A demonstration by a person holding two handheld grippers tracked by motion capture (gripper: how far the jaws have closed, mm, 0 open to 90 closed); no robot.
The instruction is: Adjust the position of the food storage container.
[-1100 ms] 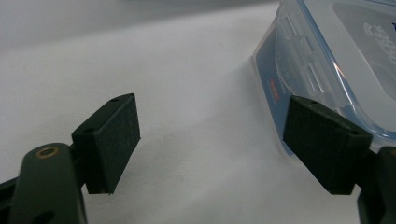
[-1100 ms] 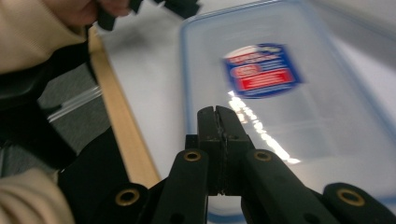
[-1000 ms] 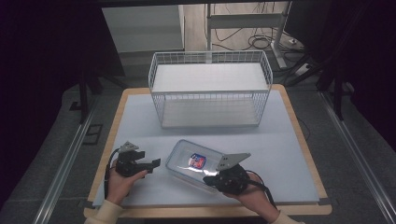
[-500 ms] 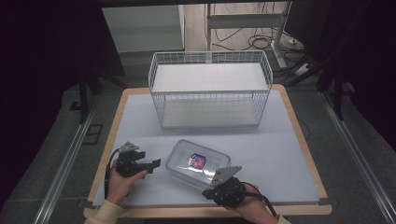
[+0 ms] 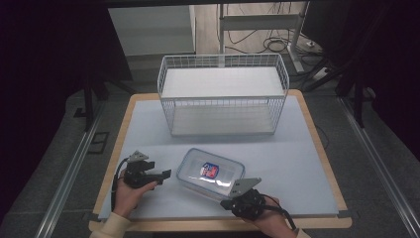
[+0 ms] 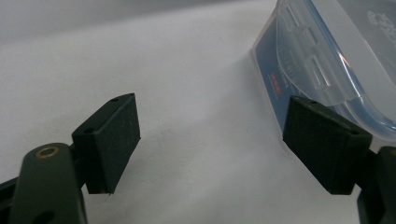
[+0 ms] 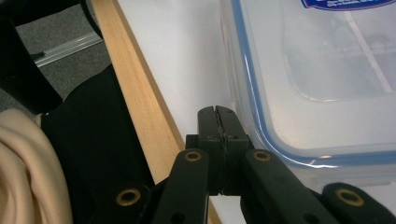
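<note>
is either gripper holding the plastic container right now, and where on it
Nothing is held. The right gripper has its jaws shut together, empty, beside the container. The left gripper stands open beside its other end.

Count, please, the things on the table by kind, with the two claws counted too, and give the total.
Wire basket: 1
Plastic box with lid: 1
Claws: 2, left claw open beside the box, right claw shut and empty at the box's edge
Total: 4
</note>
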